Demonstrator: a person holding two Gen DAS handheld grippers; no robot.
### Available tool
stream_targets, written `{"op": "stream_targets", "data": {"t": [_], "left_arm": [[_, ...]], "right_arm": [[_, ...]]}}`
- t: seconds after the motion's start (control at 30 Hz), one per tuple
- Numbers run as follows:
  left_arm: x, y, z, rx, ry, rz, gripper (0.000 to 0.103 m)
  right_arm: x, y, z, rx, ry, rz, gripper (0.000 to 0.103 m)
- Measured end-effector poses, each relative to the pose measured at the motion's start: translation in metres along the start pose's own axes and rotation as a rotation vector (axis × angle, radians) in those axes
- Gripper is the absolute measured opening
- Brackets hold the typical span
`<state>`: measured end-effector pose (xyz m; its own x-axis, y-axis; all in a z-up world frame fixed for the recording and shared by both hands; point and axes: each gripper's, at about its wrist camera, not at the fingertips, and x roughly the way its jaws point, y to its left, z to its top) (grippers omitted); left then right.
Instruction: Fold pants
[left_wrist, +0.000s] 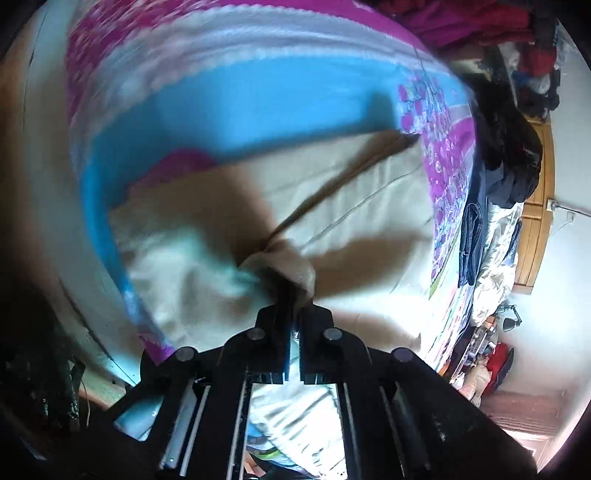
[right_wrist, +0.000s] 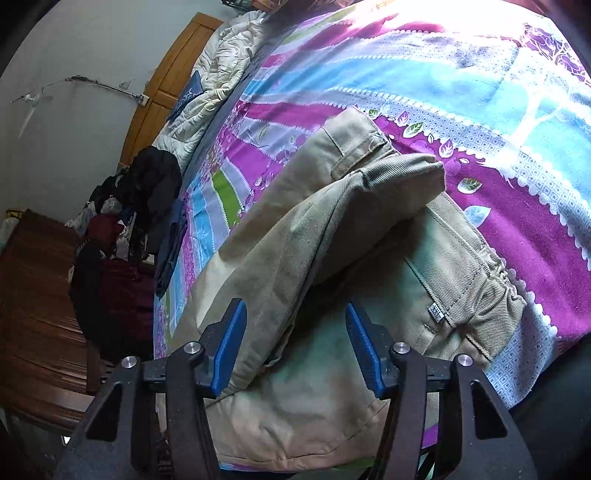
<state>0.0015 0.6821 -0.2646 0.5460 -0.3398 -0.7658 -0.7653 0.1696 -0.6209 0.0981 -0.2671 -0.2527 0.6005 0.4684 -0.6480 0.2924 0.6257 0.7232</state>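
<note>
Two views, left wrist first: our left gripper (left_wrist: 293, 291) has its jaws pinched tight on a bunched fold of the khaki pants (left_wrist: 332, 206), which spread ahead of the jaws over the bedspread (left_wrist: 258, 92). The frame is blurred, so we should carry that fold over evenly, keeping it taut. Right wrist now: our right gripper (right_wrist: 295, 332) stands wide open, holding nothing, a folded-over layer of the pants (right_wrist: 314, 229) lying between and beyond the jaws; we should press it flat there. We see no containers.
</note>
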Motion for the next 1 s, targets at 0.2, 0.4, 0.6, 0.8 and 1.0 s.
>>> {"op": "stream_targets", "data": {"t": [0.2, 0.4, 0.6, 0.8, 1.0], "left_arm": [[-0.022, 0.004, -0.041, 0.096, -0.115, -0.100, 0.002], [-0.075, -0.045, -0.054, 0.397, -0.270, -0.326, 0.003], [-0.031, 0.000, -0.030, 0.381, -0.286, 0.030, 0.008], [-0.022, 0.025, -0.044, 0.263, -0.255, -0.064, 0.034], [-0.025, -0.002, -0.037, 0.296, -0.259, -0.060, 0.040]], "right_arm": [[-0.002, -0.011, 0.003, 0.047, -0.033, 0.023, 0.062], [-0.010, -0.025, 0.004, 0.057, -0.077, 0.044, 0.062], [-0.013, -0.048, -0.004, 0.197, -0.090, 0.070, 0.068], [-0.028, -0.050, 0.003, 0.375, -0.156, 0.133, 0.079], [-0.001, -0.039, 0.041, 0.320, -0.062, 0.005, 0.049]]}}
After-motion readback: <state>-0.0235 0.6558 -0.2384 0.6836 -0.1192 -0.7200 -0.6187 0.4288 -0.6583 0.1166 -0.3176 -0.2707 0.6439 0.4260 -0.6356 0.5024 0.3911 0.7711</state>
